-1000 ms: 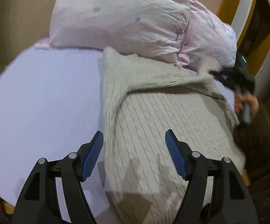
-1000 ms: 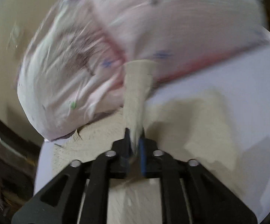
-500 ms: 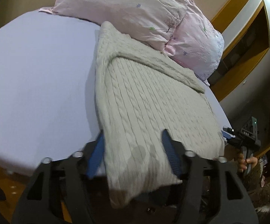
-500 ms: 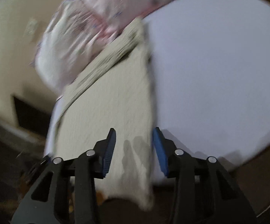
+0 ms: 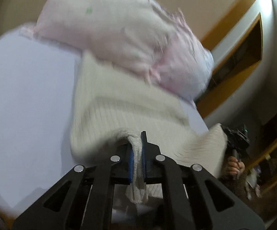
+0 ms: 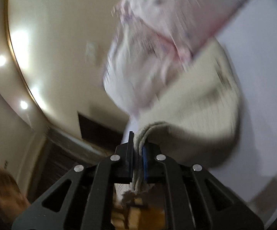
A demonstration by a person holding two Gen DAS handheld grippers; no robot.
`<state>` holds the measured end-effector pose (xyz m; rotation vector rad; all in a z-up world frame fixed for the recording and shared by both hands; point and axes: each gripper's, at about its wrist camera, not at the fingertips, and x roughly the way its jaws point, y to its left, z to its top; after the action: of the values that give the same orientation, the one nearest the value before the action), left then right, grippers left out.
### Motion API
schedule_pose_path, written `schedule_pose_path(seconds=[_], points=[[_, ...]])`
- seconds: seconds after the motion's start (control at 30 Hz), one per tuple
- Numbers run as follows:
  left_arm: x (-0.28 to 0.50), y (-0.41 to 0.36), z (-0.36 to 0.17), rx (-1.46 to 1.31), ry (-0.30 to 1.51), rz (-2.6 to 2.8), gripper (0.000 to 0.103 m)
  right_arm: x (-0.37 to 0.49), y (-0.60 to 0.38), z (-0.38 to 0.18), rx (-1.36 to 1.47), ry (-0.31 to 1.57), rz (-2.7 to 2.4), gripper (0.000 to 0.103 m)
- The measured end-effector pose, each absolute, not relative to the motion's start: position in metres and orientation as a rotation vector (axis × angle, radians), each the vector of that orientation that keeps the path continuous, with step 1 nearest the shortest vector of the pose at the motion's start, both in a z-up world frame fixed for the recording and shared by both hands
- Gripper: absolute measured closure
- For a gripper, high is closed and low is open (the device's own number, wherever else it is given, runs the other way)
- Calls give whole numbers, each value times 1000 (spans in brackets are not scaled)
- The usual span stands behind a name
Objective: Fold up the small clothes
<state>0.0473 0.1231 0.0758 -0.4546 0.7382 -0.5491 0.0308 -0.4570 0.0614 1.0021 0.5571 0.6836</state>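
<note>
A cream cable-knit sweater (image 5: 119, 107) lies on the bed's pale lilac sheet (image 5: 27, 88), its far end against the pillows. My left gripper (image 5: 137, 153) is shut on the sweater's near hem, which bunches up between the blue pads and is lifted off the sheet. My right gripper (image 6: 138, 149) is shut on the other near corner of the sweater (image 6: 199, 103), with several layers of knit pinched between its jaws. In the left wrist view the right gripper (image 5: 236, 136) shows at the far right, at the sweater's corner. Both views are motion-blurred.
Two pink flowered pillows (image 5: 119, 38) lie at the head of the bed, also in the right wrist view (image 6: 153, 44). A yellow-framed wall niche (image 5: 240, 44) and wooden shelves (image 5: 272, 153) stand to the right. The person's hand (image 5: 234, 164) holds the right gripper.
Both grippers were open over the sweater's near hem half a second ago. Now both have shut on it and lifted it, raising the near edge toward the pillows.
</note>
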Motion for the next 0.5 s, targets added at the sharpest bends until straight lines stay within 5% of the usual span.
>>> schedule_pose_path(seconds=[0.2, 0.37, 0.43, 0.5], points=[[208, 125, 59, -563, 739, -348, 97, 173, -489, 14, 1168, 620, 385, 96], [268, 130, 10, -677, 873, -289, 97, 195, -498, -27, 1286, 710, 282, 94], [267, 140, 5, -756, 867, -324, 97, 207, -497, -23, 1295, 681, 280, 79], [268, 151, 6, -859, 864, -360, 96, 220, -498, -19, 1330, 629, 342, 40]])
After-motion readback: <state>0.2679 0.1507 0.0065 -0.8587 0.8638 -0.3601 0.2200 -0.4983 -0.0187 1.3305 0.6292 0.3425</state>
